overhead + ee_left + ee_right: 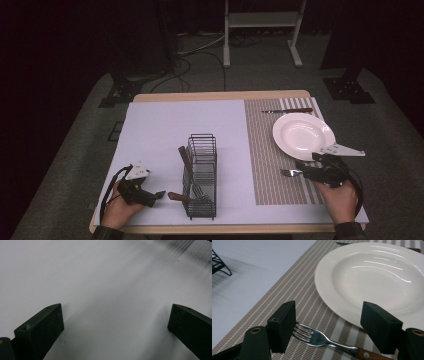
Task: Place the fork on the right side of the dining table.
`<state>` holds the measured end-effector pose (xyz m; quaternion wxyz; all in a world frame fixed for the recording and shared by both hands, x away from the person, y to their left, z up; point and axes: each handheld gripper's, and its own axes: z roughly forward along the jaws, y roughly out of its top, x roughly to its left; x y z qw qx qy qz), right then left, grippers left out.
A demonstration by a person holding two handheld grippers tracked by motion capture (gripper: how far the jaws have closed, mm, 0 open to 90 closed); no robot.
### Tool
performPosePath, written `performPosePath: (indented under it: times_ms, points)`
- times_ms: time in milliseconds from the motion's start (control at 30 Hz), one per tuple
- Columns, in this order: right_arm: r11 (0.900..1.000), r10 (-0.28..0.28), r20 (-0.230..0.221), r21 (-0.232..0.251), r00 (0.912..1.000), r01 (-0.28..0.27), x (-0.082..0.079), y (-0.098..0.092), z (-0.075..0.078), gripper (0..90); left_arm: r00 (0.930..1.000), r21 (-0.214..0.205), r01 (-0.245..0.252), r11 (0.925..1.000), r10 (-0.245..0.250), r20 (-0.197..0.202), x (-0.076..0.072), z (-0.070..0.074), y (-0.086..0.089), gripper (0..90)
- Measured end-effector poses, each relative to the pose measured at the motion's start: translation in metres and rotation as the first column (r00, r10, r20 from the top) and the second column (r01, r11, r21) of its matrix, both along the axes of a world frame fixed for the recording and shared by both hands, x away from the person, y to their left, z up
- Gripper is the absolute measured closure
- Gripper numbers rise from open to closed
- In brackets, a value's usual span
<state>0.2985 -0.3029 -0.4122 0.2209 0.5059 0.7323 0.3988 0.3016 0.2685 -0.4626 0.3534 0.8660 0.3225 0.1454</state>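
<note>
A fork (287,172) with a wooden handle lies on the striped placemat (265,150), just in front of the white plate (303,132). My right gripper (301,171) hovers over the fork at the table's front right. In the right gripper view the jaws stand wide apart around my right gripper's midpoint (329,312). The fork (322,338) lies below them, its tines by the left jaw, and neither pad presses on it. The plate (374,277) sits just beyond. My left gripper (157,195) rests at the front left, open over the bare white surface (116,315).
A black wire basket (201,175) stands between the hands, with a wooden-handled utensil (184,156) leaning in it and another (178,196) poking out at its base. A knife (287,110) lies behind the plate. The table's front edge is close to both hands.
</note>
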Motion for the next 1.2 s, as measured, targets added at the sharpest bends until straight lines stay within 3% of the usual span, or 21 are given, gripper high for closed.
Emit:
performPosePath:
  times_ms: [333,667,933,1200]
  points:
    - [0.9957,0.092,0.003,0.011,0.9958,-0.092,-0.001,0.025,0.000,26.7,1.0000,0.001,0.000,1.0000,0.000,0.000,0.000,0.000,0.000,0.0]
    - [0.9823,0.187,0.002,0.000,0.9823,-0.187,-0.001,0.056,-0.001,26.4,1.0000,0.002,0.000,1.0000,0.000,0.002,0.000,0.000,0.000,0.0]
    - [0.9631,0.269,0.003,-0.015,0.9631,-0.269,0.000,0.083,-0.005,26.4,1.0000,0.001,-0.002,1.0000,0.002,0.002,-0.001,0.000,0.000,0.0]
    - [0.9370,0.348,-0.020,-0.021,0.9371,-0.349,0.002,0.114,-0.011,26.5,1.0000,0.002,-0.002,1.0000,0.002,0.001,0.000,0.000,0.000,0.0]
